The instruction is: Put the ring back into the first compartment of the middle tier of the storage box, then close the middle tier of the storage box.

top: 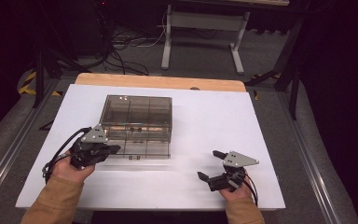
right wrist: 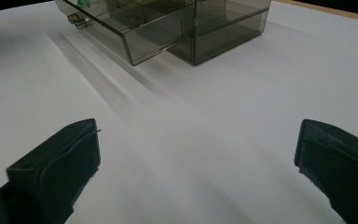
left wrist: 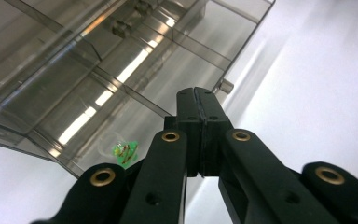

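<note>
I see a smoky-grey transparent plastic organiser box (top: 137, 119) with internal dividers sitting on the left-centre of the white table top (top: 205, 140), and its shallow drawer (top: 140, 150) is pulled out toward my side. From the left gripper view, a small green object (left wrist: 125, 152) lies in a near compartment of that drawer; I can't make out what it is. Two small knobs stick out from the drawer front (right wrist: 77, 19).

My left gripper (top: 114, 149) hangs at the drawer's near left corner, its jaws pressed flat together with nothing between them; I can't tell whether the tips touch the drawer. The left hand (top: 72, 168) holds it from below, in a tan sleeve (top: 58, 200).

My right gripper (top: 210, 164) sits well apart from the box, over bare table near the front right, with its jaws spread wide and empty. The right hand (top: 235, 189) grips it at the table's near edge.

The white sheet covers most of the table, leaving a pale wooden strip (top: 161, 81) exposed along the far edge. Beyond it the room is dark: grey carpeted floor (top: 205, 56), a tangle of black cables (top: 121, 53) on the left, the white legs of another desk (top: 203, 39), and yellow-black hazard tape (top: 28, 81) on the floor at far left.
</note>
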`<state>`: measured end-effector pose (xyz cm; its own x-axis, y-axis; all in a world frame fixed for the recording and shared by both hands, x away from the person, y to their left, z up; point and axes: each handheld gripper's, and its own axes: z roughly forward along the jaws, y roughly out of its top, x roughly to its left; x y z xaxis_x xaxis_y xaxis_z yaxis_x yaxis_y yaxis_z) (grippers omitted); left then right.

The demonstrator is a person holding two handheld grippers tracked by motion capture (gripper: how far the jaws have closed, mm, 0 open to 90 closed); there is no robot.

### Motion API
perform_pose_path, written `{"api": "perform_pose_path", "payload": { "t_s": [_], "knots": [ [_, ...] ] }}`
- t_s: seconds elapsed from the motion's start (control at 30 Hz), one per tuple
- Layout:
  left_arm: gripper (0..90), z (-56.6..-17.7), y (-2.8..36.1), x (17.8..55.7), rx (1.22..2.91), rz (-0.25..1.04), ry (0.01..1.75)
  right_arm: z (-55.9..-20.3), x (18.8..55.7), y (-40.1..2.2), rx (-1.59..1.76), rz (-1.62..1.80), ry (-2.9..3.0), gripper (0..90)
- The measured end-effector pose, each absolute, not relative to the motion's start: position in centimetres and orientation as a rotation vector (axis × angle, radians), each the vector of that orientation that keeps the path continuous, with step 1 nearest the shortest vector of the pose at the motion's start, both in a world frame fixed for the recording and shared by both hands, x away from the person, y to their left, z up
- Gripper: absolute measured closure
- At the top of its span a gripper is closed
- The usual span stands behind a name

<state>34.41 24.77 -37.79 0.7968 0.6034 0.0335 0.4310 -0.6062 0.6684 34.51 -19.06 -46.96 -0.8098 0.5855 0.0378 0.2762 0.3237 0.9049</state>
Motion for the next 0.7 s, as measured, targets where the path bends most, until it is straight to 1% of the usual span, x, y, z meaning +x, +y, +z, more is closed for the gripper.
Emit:
{"api": "perform_pose_path", "payload": {
  "t_s": [0.33,0.5,0.7],
  "knots": [
    [89.9,-38.7,24.1,34.7,2.397,0.256,0.715,-46.9,34.5,-19.0,0.777,1.484,2.299,0.3],
    [89.9,-39.4,23.8,35.0,2.431,0.202,0.722,-46.9,34.5,-19.0,0.773,1.481,2.301,0.2],
    [89.9,-40.0,23.2,35.2,2.482,0.172,0.713,-46.9,34.5,-19.0,0.776,1.487,2.301,0.3]
  ]
}}
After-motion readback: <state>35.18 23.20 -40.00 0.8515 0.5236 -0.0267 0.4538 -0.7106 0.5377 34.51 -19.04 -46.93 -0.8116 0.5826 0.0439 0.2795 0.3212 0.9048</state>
